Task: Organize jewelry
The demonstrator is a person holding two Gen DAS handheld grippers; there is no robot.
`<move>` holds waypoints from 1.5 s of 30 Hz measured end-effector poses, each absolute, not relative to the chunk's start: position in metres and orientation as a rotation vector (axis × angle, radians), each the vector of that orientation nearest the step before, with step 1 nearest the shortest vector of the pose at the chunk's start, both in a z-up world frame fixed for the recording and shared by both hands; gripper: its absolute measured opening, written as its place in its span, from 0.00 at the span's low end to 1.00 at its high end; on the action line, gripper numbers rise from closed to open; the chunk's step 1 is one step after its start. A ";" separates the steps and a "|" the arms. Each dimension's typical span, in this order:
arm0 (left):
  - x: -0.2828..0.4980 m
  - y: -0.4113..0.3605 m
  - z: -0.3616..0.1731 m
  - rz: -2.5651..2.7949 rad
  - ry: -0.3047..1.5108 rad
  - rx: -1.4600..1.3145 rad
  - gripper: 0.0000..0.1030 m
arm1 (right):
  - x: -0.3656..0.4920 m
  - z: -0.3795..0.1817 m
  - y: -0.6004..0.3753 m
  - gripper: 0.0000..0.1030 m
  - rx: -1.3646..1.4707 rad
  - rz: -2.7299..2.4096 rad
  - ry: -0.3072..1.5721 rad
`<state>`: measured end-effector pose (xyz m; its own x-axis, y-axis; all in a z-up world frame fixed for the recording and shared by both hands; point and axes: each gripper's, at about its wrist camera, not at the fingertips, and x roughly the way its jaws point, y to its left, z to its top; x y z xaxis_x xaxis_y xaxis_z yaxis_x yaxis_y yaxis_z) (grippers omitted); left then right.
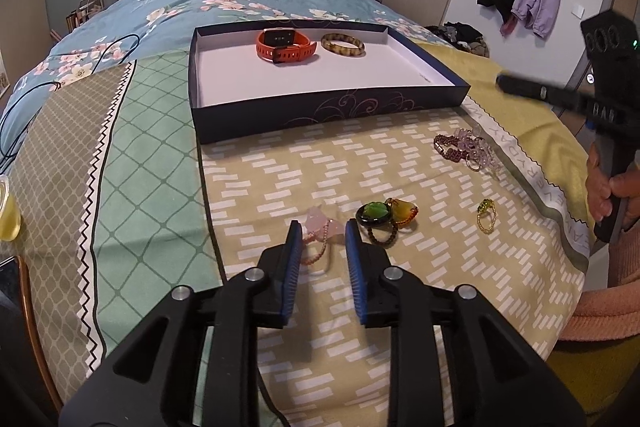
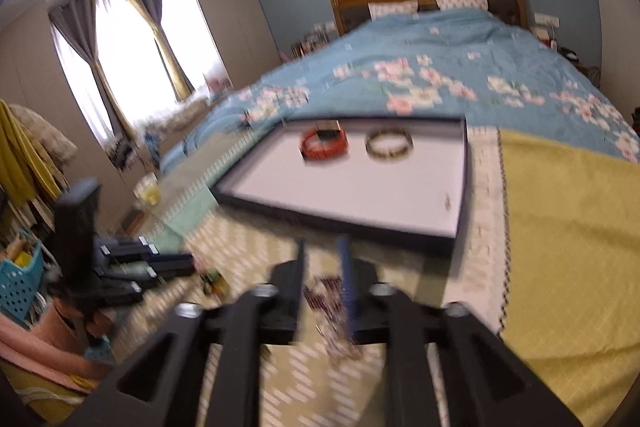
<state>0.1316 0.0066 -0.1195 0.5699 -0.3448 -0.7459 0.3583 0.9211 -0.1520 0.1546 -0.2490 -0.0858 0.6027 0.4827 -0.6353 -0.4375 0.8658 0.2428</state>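
Left tool (image 1: 320, 233) is held part-open astride pink bracelet (image 1: 318, 227) on the bed cover (image 1: 280, 187); right tool (image 2: 322, 255), part-open, is blurred above dark-red beads (image 2: 320, 297); tray (image 1: 320, 111) is kept beyond.

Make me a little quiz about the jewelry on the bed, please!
1. True or false: the orange strap watch lies inside the dark blue shallow box.
2. How many pieces are already in that box?
3. Which piece sits between the left gripper's open fingers: A) pink bead bracelet, B) mottled amber bangle, C) small green bead ring?

Key: 1 true; 2 two, the watch and the bangle; 3 A.
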 end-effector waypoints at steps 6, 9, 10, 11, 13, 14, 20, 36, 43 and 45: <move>0.132 0.005 -0.121 -0.411 0.874 0.023 0.23 | 0.159 -0.117 -0.248 0.40 0.026 0.480 0.835; 0.133 0.005 -0.121 -0.409 0.875 0.022 0.23 | 0.168 -0.125 -0.247 0.40 0.047 0.482 0.857; 0.133 0.005 -0.121 -0.405 0.875 0.021 0.21 | 0.169 -0.127 -0.246 0.40 0.050 0.486 0.863; 0.134 0.005 -0.121 -0.403 0.876 0.019 0.20 | 0.171 -0.129 -0.245 0.35 0.052 0.494 0.874; 0.135 0.006 -0.121 -0.407 0.878 0.009 0.15 | 0.170 -0.128 -0.243 0.21 0.045 0.506 0.873; 0.135 0.006 -0.122 -0.412 0.880 0.005 0.13 | 0.169 -0.127 -0.243 0.21 0.040 0.510 0.868; 0.135 0.006 -0.123 -0.416 0.881 0.008 0.04 | 0.162 -0.118 -0.246 0.21 0.042 0.508 0.824; 0.128 0.013 -0.102 -0.424 0.811 -0.008 0.04 | 0.144 -0.065 -0.251 0.21 0.098 0.566 0.684; 0.132 0.013 -0.089 -0.428 0.771 -0.008 0.04 | 0.149 -0.054 -0.251 0.21 0.099 0.575 0.657; 0.136 0.012 -0.084 -0.429 0.757 -0.006 0.04 | 0.152 -0.052 -0.251 0.21 0.104 0.574 0.651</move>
<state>0.1355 0.0117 -0.0838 0.6448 -0.3789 -0.6639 0.3745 0.9137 -0.1578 0.1521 -0.2510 -0.0521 0.6468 0.5353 -0.5431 -0.4718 0.8405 0.2665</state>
